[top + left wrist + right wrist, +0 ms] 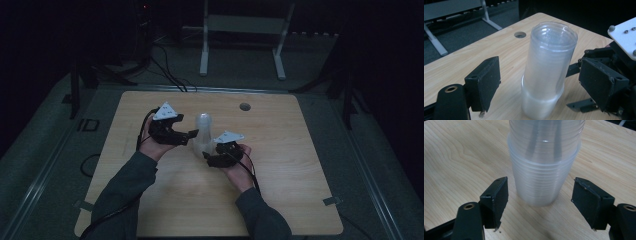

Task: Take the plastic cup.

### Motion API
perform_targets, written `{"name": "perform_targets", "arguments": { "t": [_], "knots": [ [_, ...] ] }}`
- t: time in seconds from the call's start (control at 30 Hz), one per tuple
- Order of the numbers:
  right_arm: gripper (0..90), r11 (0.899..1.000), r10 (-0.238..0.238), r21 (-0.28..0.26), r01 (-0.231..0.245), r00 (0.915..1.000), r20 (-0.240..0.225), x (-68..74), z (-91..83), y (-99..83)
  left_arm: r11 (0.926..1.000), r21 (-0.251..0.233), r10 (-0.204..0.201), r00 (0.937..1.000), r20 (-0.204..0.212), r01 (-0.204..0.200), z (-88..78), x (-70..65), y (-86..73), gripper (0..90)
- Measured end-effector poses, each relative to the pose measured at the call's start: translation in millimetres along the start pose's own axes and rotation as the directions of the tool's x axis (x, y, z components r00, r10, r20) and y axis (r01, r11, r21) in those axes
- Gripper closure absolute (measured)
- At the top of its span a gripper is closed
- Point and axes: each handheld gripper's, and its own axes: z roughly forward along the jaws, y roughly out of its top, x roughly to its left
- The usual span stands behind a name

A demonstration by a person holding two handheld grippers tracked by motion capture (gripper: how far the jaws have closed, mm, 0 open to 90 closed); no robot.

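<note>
A stack of clear plastic cups [202, 131] stands upright on the wooden table [280, 165], an upper cup raised partly out of the lower ones. My left gripper [193, 134] comes at the cups from the left. In the left gripper view it [542, 87] is open, its black jaws either side of the stack [547, 67] with gaps. My right gripper [210, 158] sits at the stack's base on the near right. In the right gripper view it [545, 205] is also open, and its jaws flank the lower cups [542, 172] without touching them.
A round hole [244, 106] is in the tabletop behind the cups. A white metal frame [240, 30] and cables [167, 70] lie on the floor beyond the table's far edge. Bare wood surrounds the stack.
</note>
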Motion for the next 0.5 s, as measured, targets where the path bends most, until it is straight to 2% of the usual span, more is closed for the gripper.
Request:
{"name": "perform_targets", "arguments": {
  "t": [0.23, 0.33, 0.5],
  "knots": [
    [27.8, 1.0, 0.003, -0.007, -0.003, 1.0, -0.002, -2.8, 1.2, 1.9, 0.9999, 0.005, 0.014, 0.9999, 0.006, -0.014, 12.3, -3.1, 4.3, 18.1],
    [27.9, 1.0, 0.001, -0.01, -0.001, 1.0, -0.003, -4.2, 0.8, 2.9, 0.9996, -0.002, 0.029, 0.9996, 0.008, -0.029, 15.9, -5.1, 6.0, 22.7],
    [27.9, 1.0, -0.002, -0.012, 0.002, 1.0, 0.002, -6.6, 0.3, 3.7, 0.9997, 0.003, 0.025, 0.9995, 0.019, -0.025, 23.4, -6.0, 8.2, 24.0]
  ]
}}
